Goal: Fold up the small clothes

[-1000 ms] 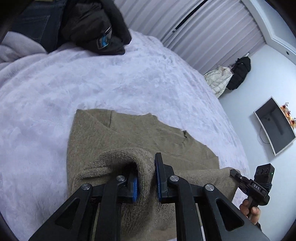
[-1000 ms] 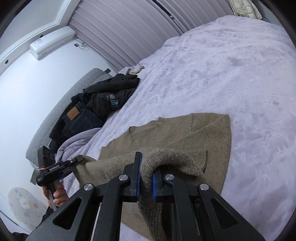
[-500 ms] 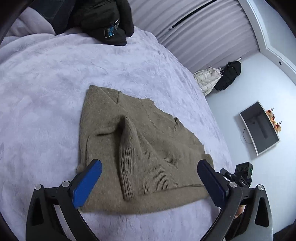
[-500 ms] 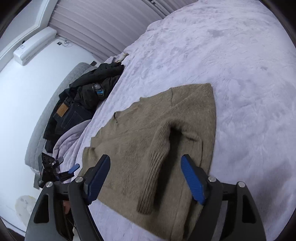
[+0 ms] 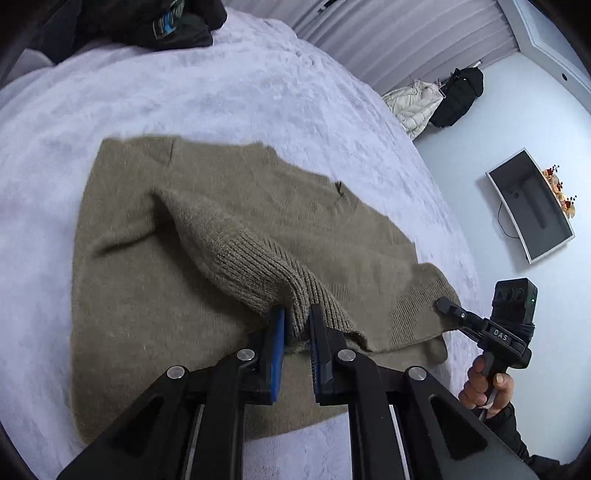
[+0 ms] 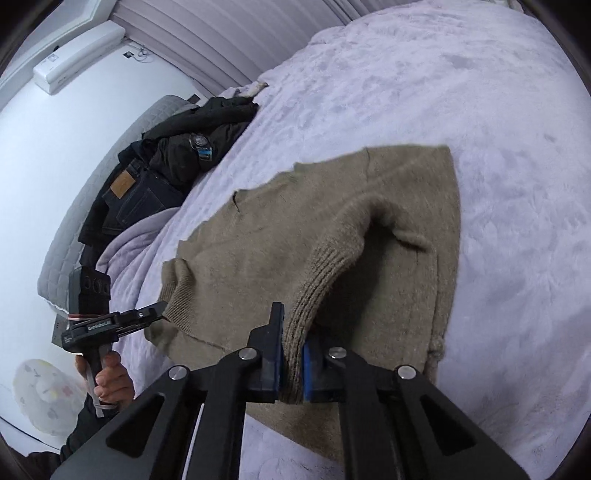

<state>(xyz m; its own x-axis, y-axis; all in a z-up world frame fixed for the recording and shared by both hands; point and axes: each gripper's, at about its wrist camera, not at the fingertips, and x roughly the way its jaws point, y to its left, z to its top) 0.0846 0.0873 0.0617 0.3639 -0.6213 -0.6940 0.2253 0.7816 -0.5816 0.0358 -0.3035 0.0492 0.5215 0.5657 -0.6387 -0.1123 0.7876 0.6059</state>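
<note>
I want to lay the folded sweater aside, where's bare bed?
Free: blanket beyond the sweater toward the curtains, and along its outer side. Crowded: the dark clothes pile by the headboard.

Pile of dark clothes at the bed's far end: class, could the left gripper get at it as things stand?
Probably not: the left gripper is shut on the sweater, and the pile of dark clothes lies across open bedspread.
</note>
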